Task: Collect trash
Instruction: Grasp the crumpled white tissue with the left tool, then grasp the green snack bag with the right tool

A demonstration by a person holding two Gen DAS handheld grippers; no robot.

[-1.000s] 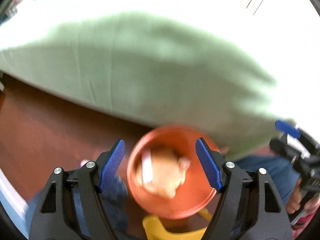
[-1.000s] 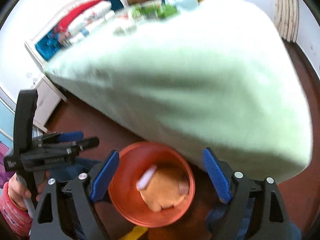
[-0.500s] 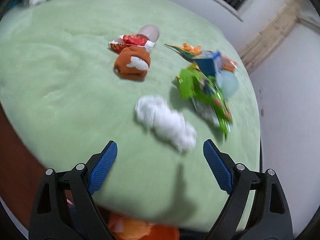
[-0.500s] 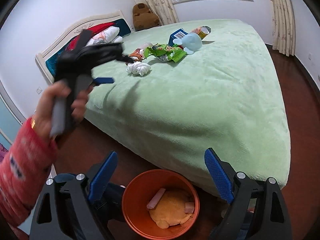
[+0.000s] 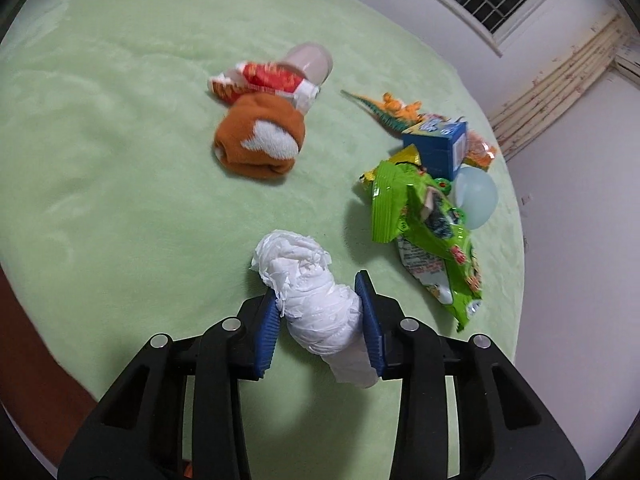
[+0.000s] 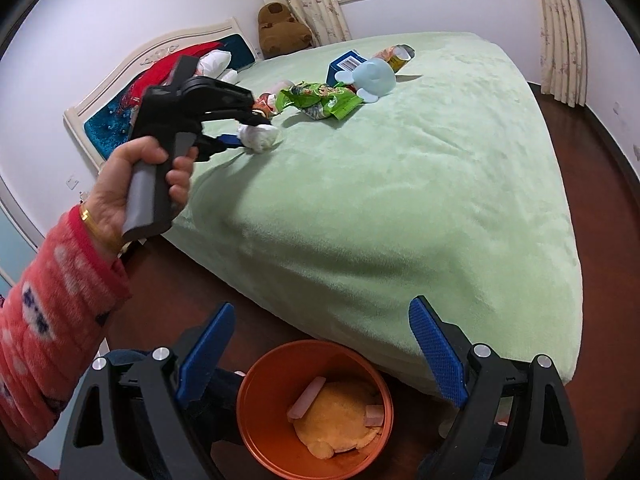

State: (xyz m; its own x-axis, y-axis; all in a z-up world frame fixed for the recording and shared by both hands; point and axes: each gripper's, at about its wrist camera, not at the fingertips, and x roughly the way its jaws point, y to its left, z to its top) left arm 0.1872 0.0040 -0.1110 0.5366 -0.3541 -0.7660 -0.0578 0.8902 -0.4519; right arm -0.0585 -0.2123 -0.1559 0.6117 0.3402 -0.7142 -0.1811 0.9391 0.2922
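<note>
My left gripper (image 5: 320,300) is shut on a crumpled white tissue wad (image 5: 312,284) lying on the green bed (image 5: 120,160); the wad also shows in the right wrist view (image 6: 260,136), with the left gripper (image 6: 244,132) around it. My right gripper (image 6: 320,340) is open and empty above an orange bin (image 6: 256,420) on the floor that holds yellow and pink scraps. A green snack bag (image 5: 420,232), a red wrapper (image 5: 260,80) and a blue box (image 5: 436,148) lie on the bed.
An orange sock ball (image 5: 260,144), a pale blue round toy (image 5: 476,196), a toy dinosaur (image 5: 388,108) and a clear cup (image 5: 308,60) lie on the bed. A brown plush (image 6: 284,28) and headboard (image 6: 120,80) stand at the back. Dark wood floor (image 6: 600,200) surrounds the bed.
My left gripper rose from the bin to the bed top, moved onto the tissue wad and shut on it. My right gripper stayed open above the bin.
</note>
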